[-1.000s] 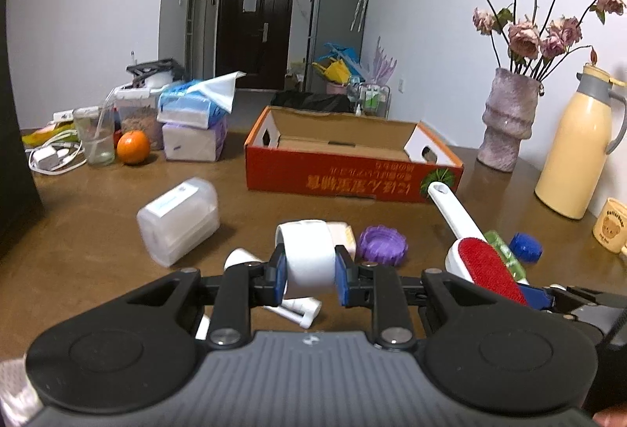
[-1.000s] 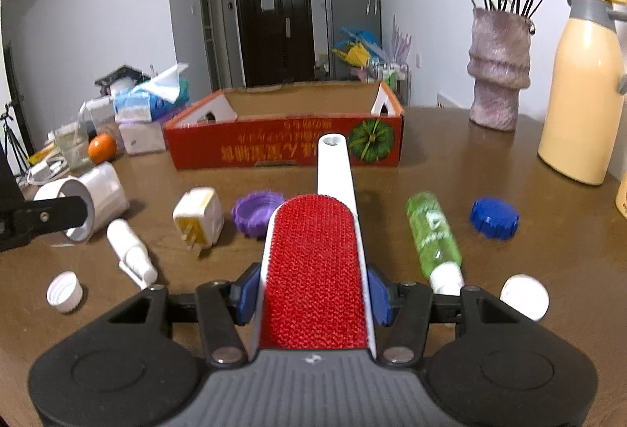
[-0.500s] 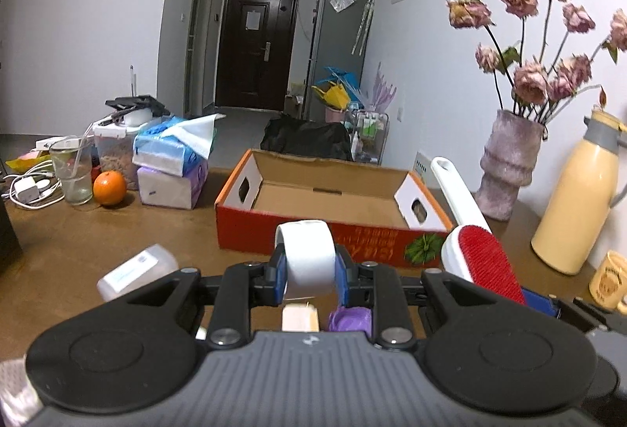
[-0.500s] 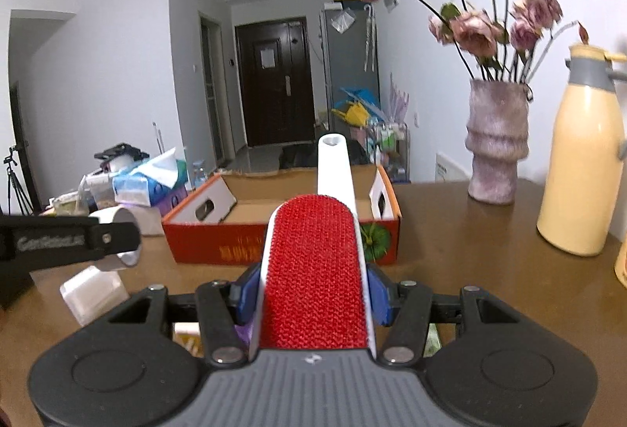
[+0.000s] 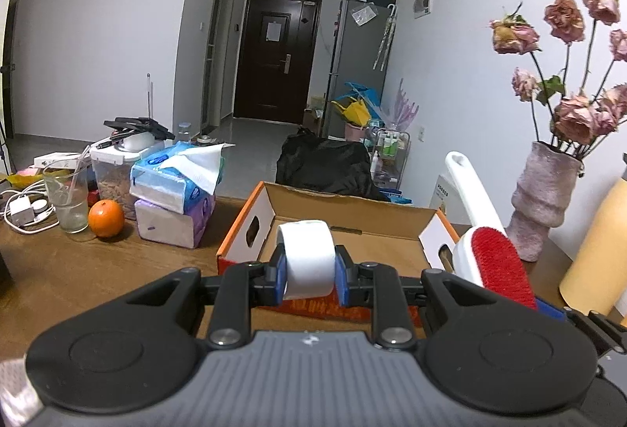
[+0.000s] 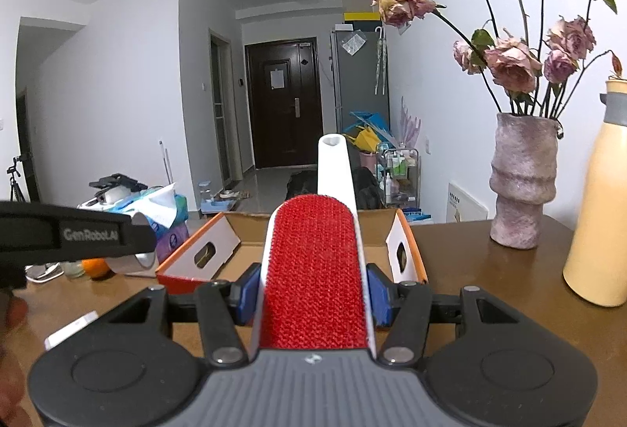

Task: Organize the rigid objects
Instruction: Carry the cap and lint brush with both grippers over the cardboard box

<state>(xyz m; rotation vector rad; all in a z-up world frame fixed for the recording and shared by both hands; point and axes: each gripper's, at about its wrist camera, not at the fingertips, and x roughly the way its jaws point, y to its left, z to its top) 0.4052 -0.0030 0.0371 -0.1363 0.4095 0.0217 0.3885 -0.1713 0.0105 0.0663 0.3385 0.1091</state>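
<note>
Both grippers have risen off the table and now hang in the air just short of the open cardboard box [image 5: 345, 227]; a second ago they were down among the scattered bits, so pickup is done and delivery looks like the step in hand. The left gripper [image 5: 309, 270] pinches a white cylindrical container [image 5: 307, 258] between its blue pads, held just in front of the box's near wall. The right gripper [image 6: 313, 290] is clamped on a lint brush [image 6: 313, 270], red pad up, white handle pointing out over the box. Inside the box, what shows is bare brown cardboard floor; the near strip is hidden behind the grippers. To the far left stand stacked tissue packs [image 5: 176, 207] and an orange [image 5: 106, 218]; at right, a vase [image 6: 523, 184] of dried roses.
</note>
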